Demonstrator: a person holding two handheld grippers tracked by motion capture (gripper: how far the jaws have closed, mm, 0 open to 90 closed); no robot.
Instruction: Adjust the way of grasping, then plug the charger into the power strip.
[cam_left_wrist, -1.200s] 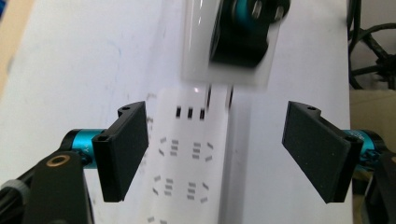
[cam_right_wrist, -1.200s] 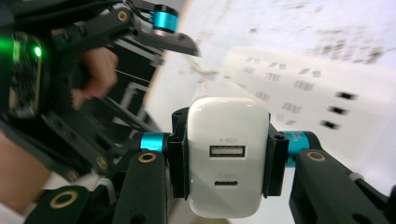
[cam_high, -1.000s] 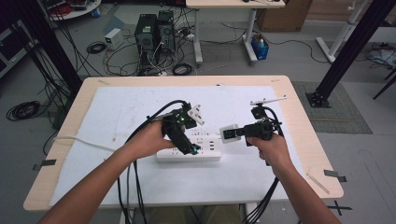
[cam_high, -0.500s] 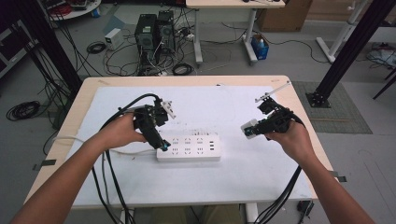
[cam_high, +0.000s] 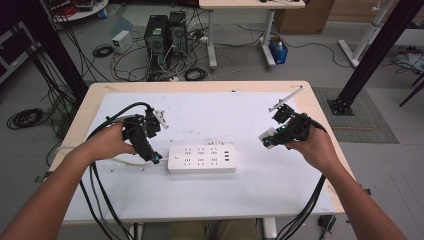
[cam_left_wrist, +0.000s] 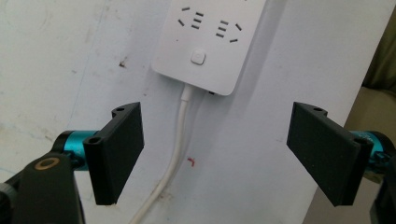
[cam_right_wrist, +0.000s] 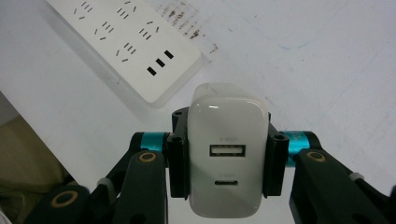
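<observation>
White plastic fills the right claw (cam_right_wrist: 226, 161): a USB wall charger (cam_right_wrist: 228, 154) is clamped between its two black jaws, pads pressing on both flanks, port face turned toward the claw's camera, so the plug end points away toward the tabletop (cam_right_wrist: 327, 70). In the high view this claw (cam_high: 274, 136) hangs clear of the surface, well to the right of the power strip (cam_high: 202, 158), with the charger (cam_high: 267, 138) at its tip facing left toward the strip.

Taking the power strip as the landmark: it lies flat near the middle of the white tabletop (cam_high: 225, 115), long axis running left to right across the person's front. Its USB end is the one nearer the charger; its switch end, where the white cord (cam_left_wrist: 175, 154) leaves, is nearer the left claw (cam_high: 148, 150). That left claw (cam_left_wrist: 219, 154) is released, jaws standing wide apart with nothing between them, just beside the strip's left end and above the cord.

The coming move likely turns on this: the sockets lie left of and below the charger, so the right hand is the one to travel, swinging the plug end down over a socket. The left claw is well placed to steady the strip's near end against sliding.

Beyond the tabletop's far edge stand computer towers (cam_high: 166, 35) among loose cables on the floor.
</observation>
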